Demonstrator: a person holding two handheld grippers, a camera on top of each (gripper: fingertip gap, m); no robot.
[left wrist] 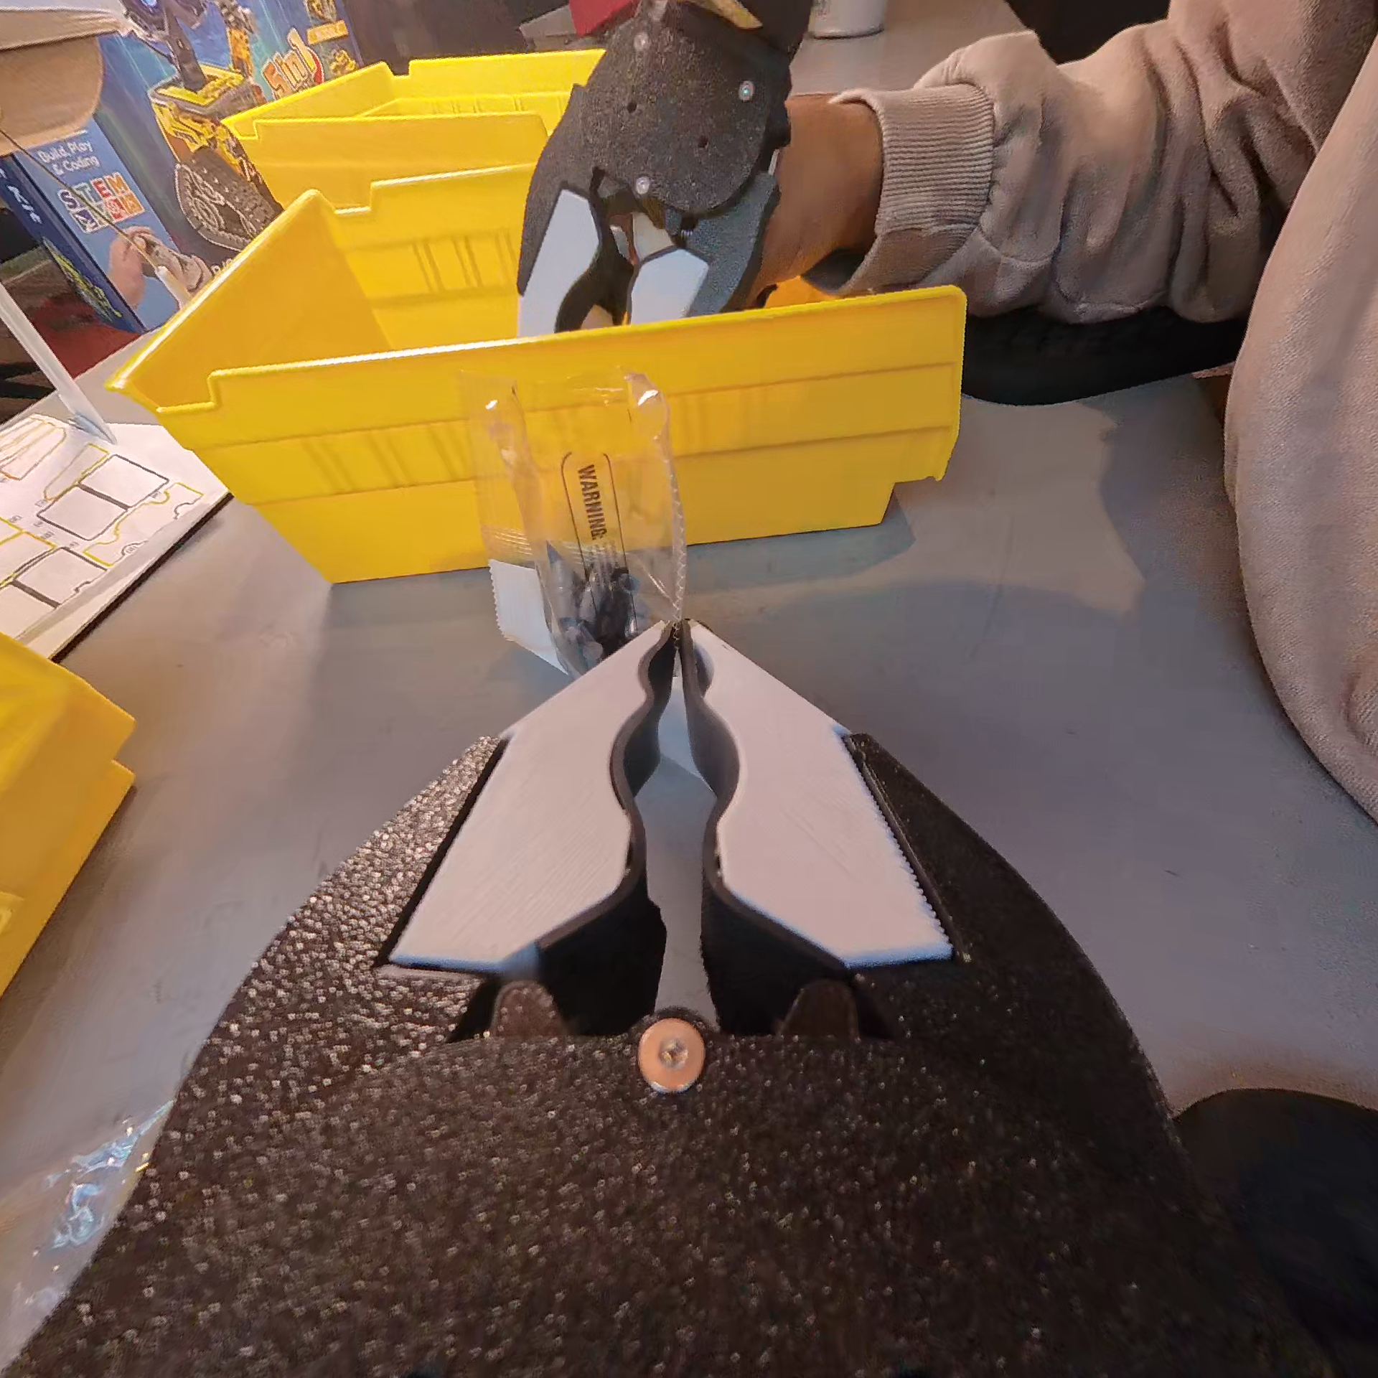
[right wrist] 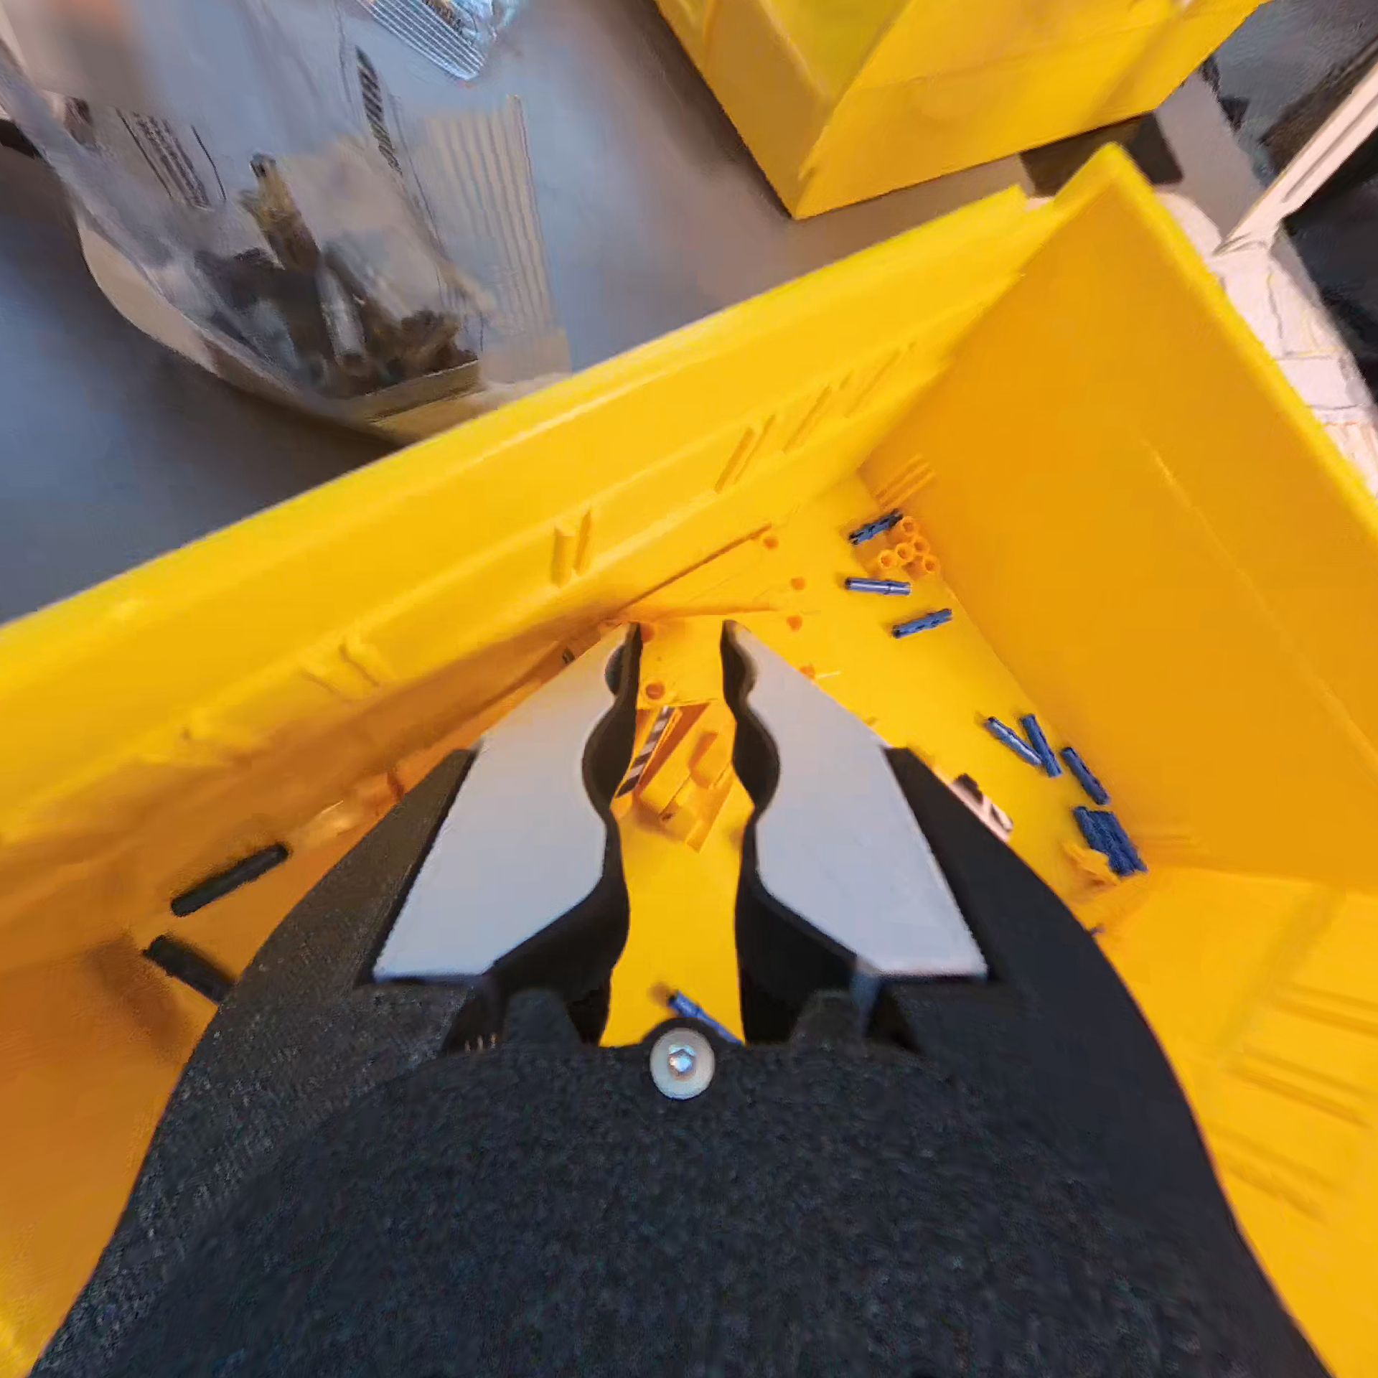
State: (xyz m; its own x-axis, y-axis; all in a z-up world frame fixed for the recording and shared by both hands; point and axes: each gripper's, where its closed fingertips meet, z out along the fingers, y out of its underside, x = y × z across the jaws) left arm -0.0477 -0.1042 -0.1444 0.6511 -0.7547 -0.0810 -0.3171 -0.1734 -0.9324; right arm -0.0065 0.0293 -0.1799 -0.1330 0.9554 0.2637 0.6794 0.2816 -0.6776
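My left gripper (left wrist: 677,632) is shut on the lower corner of a clear plastic bag (left wrist: 578,514) of small dark parts and holds it upright above the grey table, just in front of a yellow bin (left wrist: 783,417). The same bag shows blurred in the right wrist view (right wrist: 313,246). My right gripper (right wrist: 680,634) is open and points down inside that yellow bin (right wrist: 447,567), with its tips near the bin's long wall and over yellow parts (right wrist: 690,775). It also shows in the left wrist view (left wrist: 596,298), held by a hand in a beige sleeve.
Blue pins (right wrist: 1103,828) and black pins (right wrist: 227,880) lie on the bin floor. More yellow bins (left wrist: 417,127) stand behind, another at the left edge (left wrist: 45,790). A kit box (left wrist: 149,186) and an instruction sheet (left wrist: 67,537) lie at the left. The grippers' ends are close to 15 cm from one another.
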